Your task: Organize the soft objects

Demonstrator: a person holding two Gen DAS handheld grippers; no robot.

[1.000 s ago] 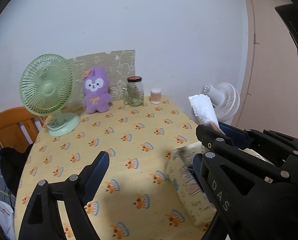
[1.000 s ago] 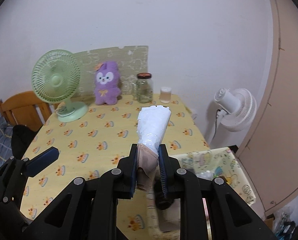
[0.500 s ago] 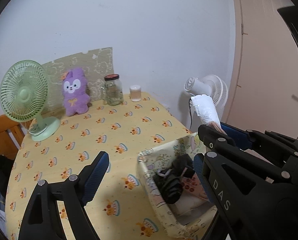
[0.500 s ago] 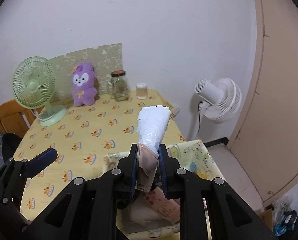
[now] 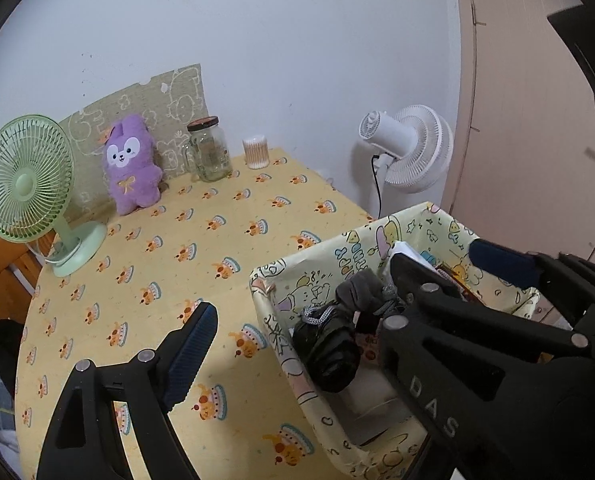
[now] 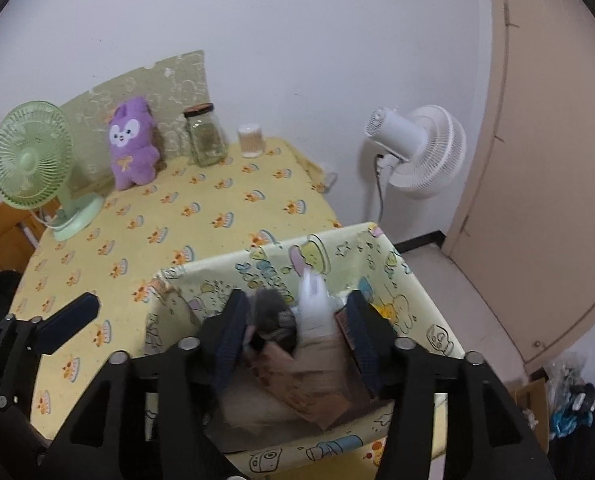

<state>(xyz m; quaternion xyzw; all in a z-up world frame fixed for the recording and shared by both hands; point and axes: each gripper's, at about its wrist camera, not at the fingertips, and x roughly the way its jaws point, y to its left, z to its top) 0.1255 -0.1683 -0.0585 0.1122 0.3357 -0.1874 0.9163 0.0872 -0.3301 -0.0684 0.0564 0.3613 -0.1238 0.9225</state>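
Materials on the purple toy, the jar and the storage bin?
Purple toy: plush, fuzzy matte pile, soft rounded edges.
Jar: clear glass, see-through with highlights; dark lid, probably metal.
Storage bin: printed cloth or coated fabric; walls sag and crease, slight sheen.

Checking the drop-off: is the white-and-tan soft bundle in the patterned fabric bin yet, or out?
In. The white-and-tan soft bundle lies within the yellow patterned fabric bin, between the right gripper's opening jaws, pads clear.

2 fans (image 5: 25, 184) (image 5: 409, 148), 1 purple plush toy (image 5: 131, 164), 1 glass jar (image 5: 208, 150), 1 cotton-swab container (image 5: 255, 152), 1 printed fabric basket (image 5: 377, 240).
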